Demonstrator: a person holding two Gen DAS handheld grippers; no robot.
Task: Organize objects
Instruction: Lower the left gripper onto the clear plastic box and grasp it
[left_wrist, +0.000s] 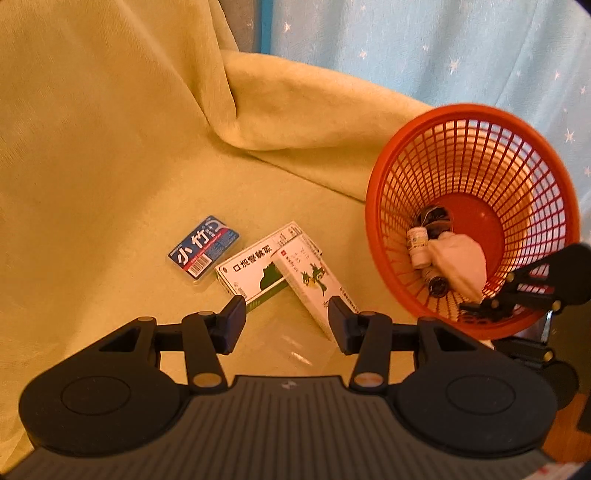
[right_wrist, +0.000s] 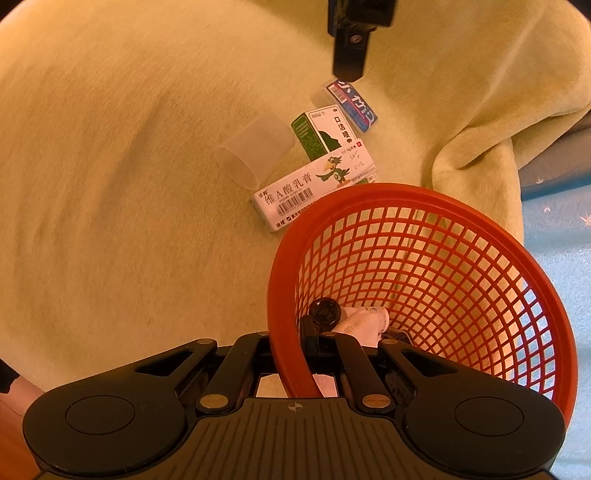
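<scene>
3 boxes (left_wrist: 258, 266) left of basket (left_wrist: 380, 206); bottles (left_wrist: 419, 245) inside.

From the left wrist we look steeply down, fairly close, over the yellow-green plush cloth (left_wrist: 110, 177) toward the boxes, the red plastic mesh basket (left_wrist: 373, 192) at right. From the right wrist we look across the basket's near rim, very close, facing the opposite way. Both views share basket, boxes and cloth.

A rumpled yellow-green blanket (left_wrist: 110, 155) covered the surface. Behind the blanket hung pale blue star-printed fabric (left_wrist: 443, 48), possibly a curtain.
</scene>
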